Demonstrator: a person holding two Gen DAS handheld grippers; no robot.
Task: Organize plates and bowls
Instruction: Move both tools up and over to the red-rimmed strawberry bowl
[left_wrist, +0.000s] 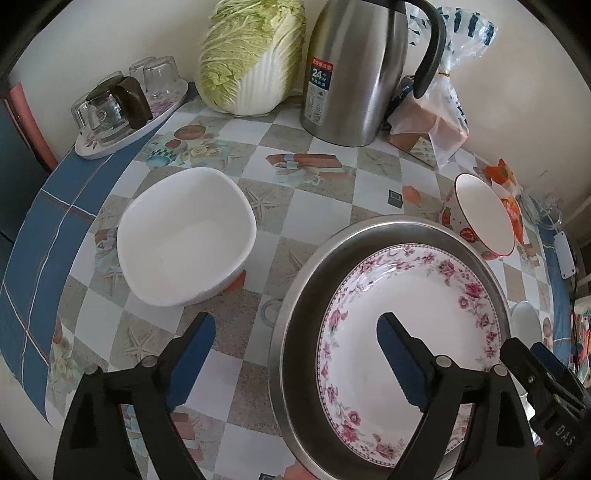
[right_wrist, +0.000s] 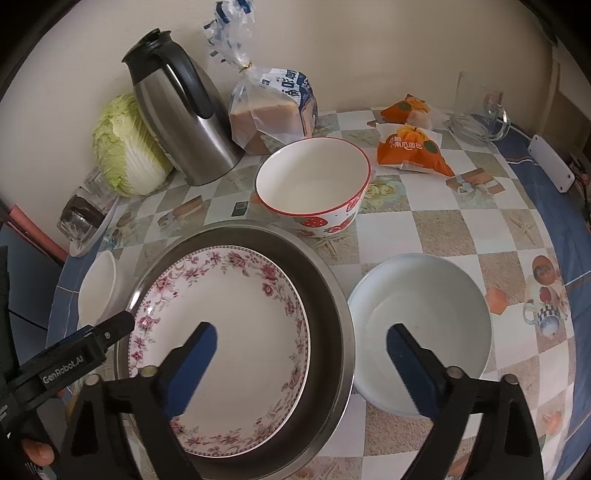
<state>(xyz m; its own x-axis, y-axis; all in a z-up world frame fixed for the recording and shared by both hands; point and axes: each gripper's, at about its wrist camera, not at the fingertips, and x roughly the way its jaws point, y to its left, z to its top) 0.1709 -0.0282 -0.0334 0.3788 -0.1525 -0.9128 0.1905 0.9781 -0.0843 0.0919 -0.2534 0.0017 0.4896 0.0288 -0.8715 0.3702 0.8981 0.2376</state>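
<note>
Left gripper (left_wrist: 295, 332) jaws wide apart, nothing btwn them; one blue pad over the tablecloth (left_wrist: 229, 314), the other over the floral plate (left_wrist: 406, 306). Right gripper (right_wrist: 301, 343) also spread open, empty; its left finger over the floral plate (right_wrist: 221, 314), right finger over the pale bowl (right_wrist: 436, 306). In the right wrist view the left gripper's black body (right_wrist: 74, 354) pokes in at lower left, next to the pan rim.

Floral plate lies flat inside the metal pan (left_wrist: 303, 295), pan (right_wrist: 325, 314) sits on the table centre. Pale bowl is just beside the pan's right edge, upright; can't tell if they touch. White squarish bowl (left_wrist: 184, 236) stands left of the pan, apart from it; seen edge-on at (right_wrist: 98, 284).

Further back, strawberry bowl (right_wrist: 314, 184) w/ red rim sits just behind the pan, upright; also at (left_wrist: 484, 218).

Far side by the wall: steel kettle (left_wrist: 354, 70) (right_wrist: 181, 122), napa cabbage (left_wrist: 251, 55) left of it, bagged bread (right_wrist: 273, 110) right of it. Tray of upturned glasses (left_wrist: 129, 107) at far left. Orange snack packs (right_wrist: 410, 147) and a clear glass jug (right_wrist: 480, 110) at far right
</note>
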